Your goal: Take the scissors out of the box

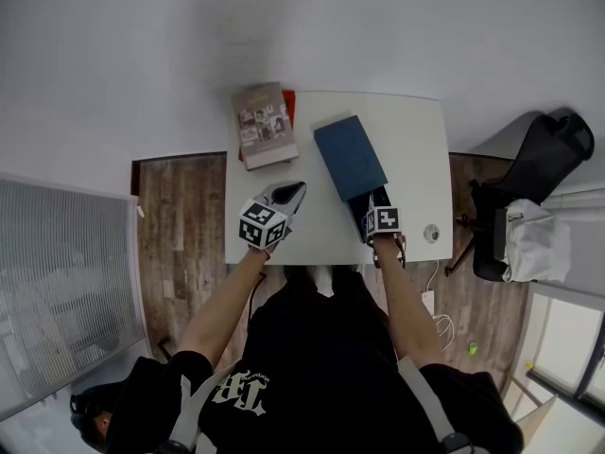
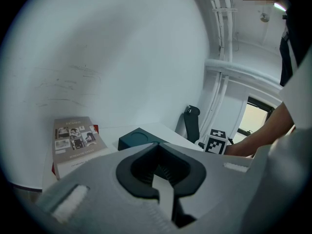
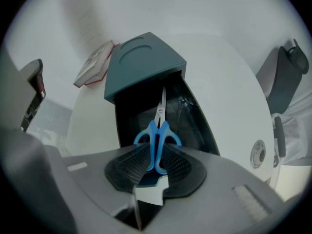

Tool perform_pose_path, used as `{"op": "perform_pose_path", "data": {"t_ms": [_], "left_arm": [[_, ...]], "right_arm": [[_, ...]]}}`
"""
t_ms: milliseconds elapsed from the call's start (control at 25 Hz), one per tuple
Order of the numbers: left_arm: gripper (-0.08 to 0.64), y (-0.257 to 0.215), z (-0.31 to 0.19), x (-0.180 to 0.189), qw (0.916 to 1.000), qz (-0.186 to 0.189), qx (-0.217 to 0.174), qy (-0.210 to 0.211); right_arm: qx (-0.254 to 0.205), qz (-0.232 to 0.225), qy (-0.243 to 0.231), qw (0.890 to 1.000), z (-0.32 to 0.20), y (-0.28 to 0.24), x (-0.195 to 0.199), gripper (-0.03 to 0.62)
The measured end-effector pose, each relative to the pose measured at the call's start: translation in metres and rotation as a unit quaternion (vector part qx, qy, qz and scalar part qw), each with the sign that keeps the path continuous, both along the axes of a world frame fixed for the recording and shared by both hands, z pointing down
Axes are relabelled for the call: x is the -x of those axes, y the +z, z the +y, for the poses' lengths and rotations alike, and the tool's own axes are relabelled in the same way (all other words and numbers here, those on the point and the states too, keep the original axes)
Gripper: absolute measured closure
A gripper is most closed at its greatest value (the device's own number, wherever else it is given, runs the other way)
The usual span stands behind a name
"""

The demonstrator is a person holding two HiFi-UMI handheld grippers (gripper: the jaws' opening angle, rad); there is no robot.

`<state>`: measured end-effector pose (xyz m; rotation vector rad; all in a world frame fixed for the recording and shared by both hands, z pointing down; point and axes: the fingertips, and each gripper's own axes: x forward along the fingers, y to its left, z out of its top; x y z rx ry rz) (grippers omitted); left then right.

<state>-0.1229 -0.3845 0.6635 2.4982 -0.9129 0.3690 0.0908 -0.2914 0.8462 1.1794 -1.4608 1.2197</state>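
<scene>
Blue-handled scissors (image 3: pixel 157 140) lie in the black tray (image 3: pixel 192 126) that is pulled partway out of a dark teal box (image 3: pixel 141 67); the blades point into the box. My right gripper (image 3: pixel 156 167) points steeply down over the tray and its ribbed pads press on the handles from both sides. In the head view the box (image 1: pixel 350 154) lies on the white table (image 1: pixel 321 225), and the right gripper (image 1: pixel 378 211) stands at its near end. My left gripper (image 1: pixel 293 195) hovers left of the box, shut and holding nothing. The left gripper (image 2: pixel 158 172) faces the box (image 2: pixel 139 138).
A grey book (image 1: pixel 265 126) on a red one lies at the table's far left. A small round disc (image 1: pixel 432 234) sits near the right front corner. A black office chair (image 1: pixel 534 178) stands right of the table. The wall is close behind the table.
</scene>
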Motion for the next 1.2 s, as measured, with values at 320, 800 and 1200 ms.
{"op": "perform_pose_path", "data": {"t_ms": [320, 800, 1200], "left_arm": [[0.561, -0.004, 0.016, -0.012, 0.9999, 0.002, -0.006, 0.008], [0.561, -0.017, 0.038, -0.03, 0.9996, 0.006, -0.02, 0.018], [0.561, -0.033, 0.037, -0.025, 0.9993, 0.012, -0.036, 0.001]], "right_arm": [[-0.027, -0.019, 0.023, 0.999, 0.011, -0.017, -0.007, 0.506], [-0.073, -0.036, 0.041, 0.996, 0.025, -0.047, -0.019, 0.506], [-0.117, -0.046, 0.042, 0.991, 0.007, -0.077, -0.021, 0.506]]}}
